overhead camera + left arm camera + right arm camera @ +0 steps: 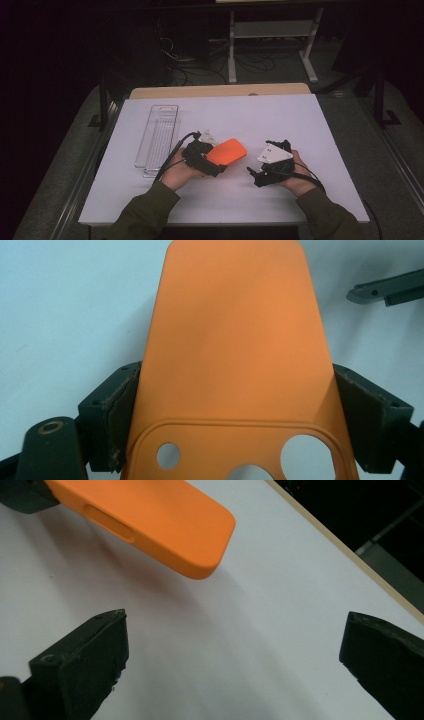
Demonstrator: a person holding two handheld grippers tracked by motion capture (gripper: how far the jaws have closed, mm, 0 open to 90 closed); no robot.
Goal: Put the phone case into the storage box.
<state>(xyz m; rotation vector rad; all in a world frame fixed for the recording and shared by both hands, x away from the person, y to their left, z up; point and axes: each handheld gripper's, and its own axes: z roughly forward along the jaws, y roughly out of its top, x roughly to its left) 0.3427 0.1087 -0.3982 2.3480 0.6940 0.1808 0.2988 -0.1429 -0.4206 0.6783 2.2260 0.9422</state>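
Orange phone case [227, 151]: soft-finish shell with camera cut-outs at one end and a long side-button recess along one edge. It was held just above the white surface [300, 115] near the middle of its near half, gripped across its width at the camera end, with the plain rounded end pointing away toward the person's right.

Left gripper [216, 162]: carried in the person's left hand [175, 174], forearm in a dark green sleeve [142, 212] entering from the near edge and angled inward. Jaws were closed on the two long edges of the case; in the left gripper view the pads [120, 405] pressed against both sides of the shell just ahead of the camera openings.

Right gripper [256, 175]: carried in the person's right hand [299, 180], forearm likewise entering from the near edge and angled inward, its grey three-cornered plate on top. Jaws stood wide apart and held nothing, pointed toward the free end of the case. In the right gripper view that free end hung beyond the jaw tips, apart from them, with bare surface between.

Clear plastic tray [157, 140]: long and narrow, lying on the surface to the left of the left hand and running away from the person, well apart from the case.

Wooden edge [220, 91]: showed past the far side of the white surface.
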